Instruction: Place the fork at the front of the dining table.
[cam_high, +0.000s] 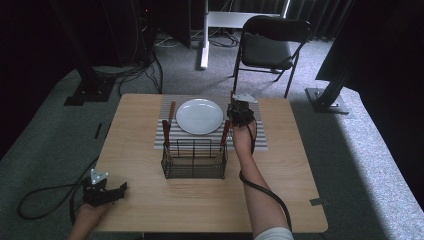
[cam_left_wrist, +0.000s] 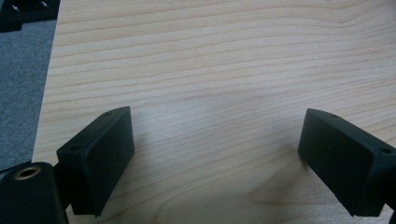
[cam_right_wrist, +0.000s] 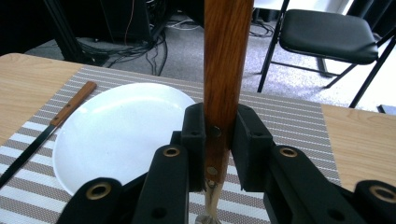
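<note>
My right gripper (cam_high: 239, 115) (cam_right_wrist: 218, 136) is shut on a wooden-handled utensil (cam_right_wrist: 225, 60), held upright with its metal end pointing down. It hangs over the striped placemat (cam_high: 260, 139) (cam_right_wrist: 289, 116), just right of the white plate (cam_high: 199, 116) (cam_right_wrist: 121, 130). A knife (cam_high: 171, 110) (cam_right_wrist: 70, 105) with a wooden handle lies on the mat left of the plate. In front of the plate stands a black wire basket (cam_high: 195, 160) with two more wooden handles (cam_high: 165, 131) sticking out of it. My left gripper (cam_high: 120, 190) (cam_left_wrist: 215, 154) rests open over bare wood at the table's front left corner, nothing between its fingers.
The wooden table (cam_high: 200, 205) (cam_left_wrist: 224, 56) ends close to the left gripper, with grey carpet beyond. A black folding chair (cam_high: 270, 45) (cam_right_wrist: 327, 28) stands behind the table's far right. Dark stands and cables sit on the floor at the back left.
</note>
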